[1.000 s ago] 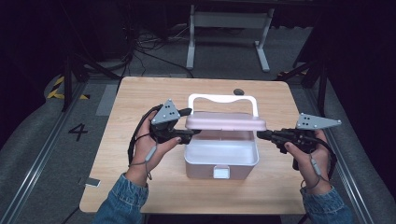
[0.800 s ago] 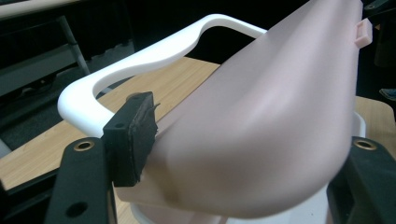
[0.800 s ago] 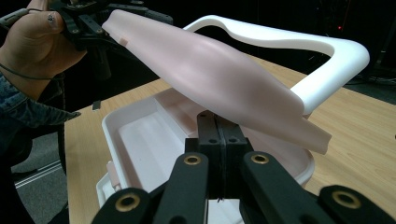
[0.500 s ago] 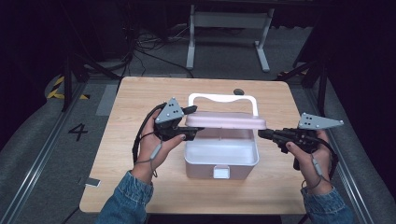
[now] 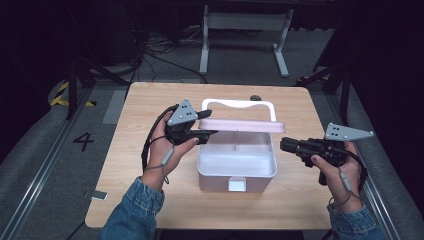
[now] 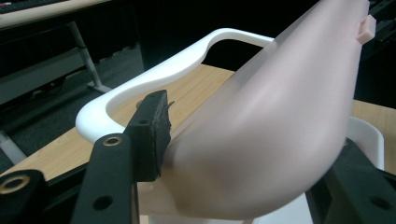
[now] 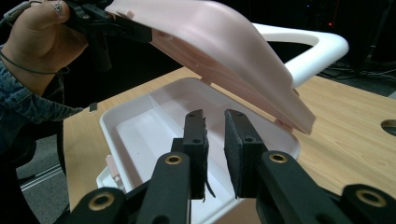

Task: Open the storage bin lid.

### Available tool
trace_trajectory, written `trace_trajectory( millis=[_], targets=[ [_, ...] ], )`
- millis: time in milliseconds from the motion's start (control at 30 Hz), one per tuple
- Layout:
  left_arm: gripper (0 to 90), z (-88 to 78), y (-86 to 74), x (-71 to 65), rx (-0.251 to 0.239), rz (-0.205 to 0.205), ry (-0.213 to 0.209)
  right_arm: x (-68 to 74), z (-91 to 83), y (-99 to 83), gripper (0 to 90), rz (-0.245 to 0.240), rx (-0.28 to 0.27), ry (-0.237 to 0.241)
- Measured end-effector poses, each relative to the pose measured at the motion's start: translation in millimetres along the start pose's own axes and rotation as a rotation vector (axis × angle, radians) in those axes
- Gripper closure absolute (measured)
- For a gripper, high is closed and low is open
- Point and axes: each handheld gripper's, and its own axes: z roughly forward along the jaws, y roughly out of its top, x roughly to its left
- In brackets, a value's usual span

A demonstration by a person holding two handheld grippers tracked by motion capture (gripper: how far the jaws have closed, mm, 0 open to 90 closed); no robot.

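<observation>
the pink lid (image 5: 245, 125) of the white box (image 5: 236, 167) is lifted up and hangs over the open box, which sits near the middle of the wooden table (image 5: 130, 165). the left gripper (image 5: 202, 131) is at about 9 o'clock from the box. its jaws have just been closing and now pinch the left end of the lid. in the left gripper view 1 black pad presses on the lid (image 6: 280, 135). the white handle (image 5: 239, 104) stands up behind the lid, toward 12 o'clock.

the right gripper (image 5: 284, 144) is at 3 o'clock from the box, just beside its right wall and not touching it. its jaws have just been opening a little. there is a narrow gap between them with nothing in it, as the right gripper view shows with the right gripper (image 7: 215, 122) in front of the box (image 7: 140, 126).

i think the lid is light, thin plastic. it looks smooth, so it could slip out of the pads. it may bend a bit if held by 1 corner. the best place to hold it is its edge, near the end, where the left gripper has it. the box looks light too and might slide, so the right gripper could steady its rim.

there is lots of bare table at 9 o'clock and 3 o'clock. the near edge at 6 o'clock is close to the box. a small dark hole (image 5: 255, 98) sits at 12 o'clock.
</observation>
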Motion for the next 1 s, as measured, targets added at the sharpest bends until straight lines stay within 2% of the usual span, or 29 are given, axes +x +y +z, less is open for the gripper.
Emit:
trace_trajectory(
  millis=[333, 400, 700, 833, 1000],
  targets=[
    [53.8, 2.7, 6.0, 12.1, -0.002, -0.018, -0.008, -1.1, -12.7, -5.7, 79.5, 0.023, -0.005, -0.030],
    [55.0, 3.6, 6.9, 14.3, -0.010, -0.036, -0.013, -1.1, -14.4, -6.7, 79.5, 0.024, -0.005, -0.036],
    [60.2, 8.5, 11.9, 28.4, -0.018, -0.060, -0.016, -1.9, -21.1, -10.7, 79.6, 0.034, -0.007, -0.059],
    [60.8, 12.3, 12.8, 35.0, -0.025, -0.081, -0.015, -1.7, -21.8, -11.5, 79.5, 0.039, -0.009, -0.054],
    [61.4, 16.7, 15.8, 42.0, -0.019, -0.086, -0.003, -1.8, -21.5, -12.1, 79.5, 0.036, -0.006, -0.057]
  ],
)
